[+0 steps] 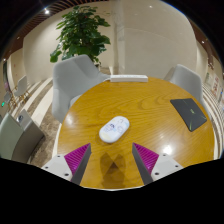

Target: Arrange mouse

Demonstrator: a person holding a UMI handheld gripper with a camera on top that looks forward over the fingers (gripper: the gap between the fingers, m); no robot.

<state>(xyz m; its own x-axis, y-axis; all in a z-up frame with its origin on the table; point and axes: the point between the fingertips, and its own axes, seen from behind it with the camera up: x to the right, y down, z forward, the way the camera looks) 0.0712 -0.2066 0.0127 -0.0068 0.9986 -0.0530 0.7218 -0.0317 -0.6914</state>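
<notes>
A white computer mouse (114, 128) lies on the round wooden table (90, 105), a little ahead of my fingers and roughly centred between them. My gripper (112, 158) is open and empty, its two magenta pads spread wide over the table's near part. The left pad (78, 157) and the right pad (147, 155) both show. Nothing sits between them but bare wood and a shadow.
A dark grey mouse pad or tablet (188, 113) lies on the table at the right. Grey chairs (76, 74) stand around the table's far and left sides. A potted plant (80, 32) stands beyond the table by the wall.
</notes>
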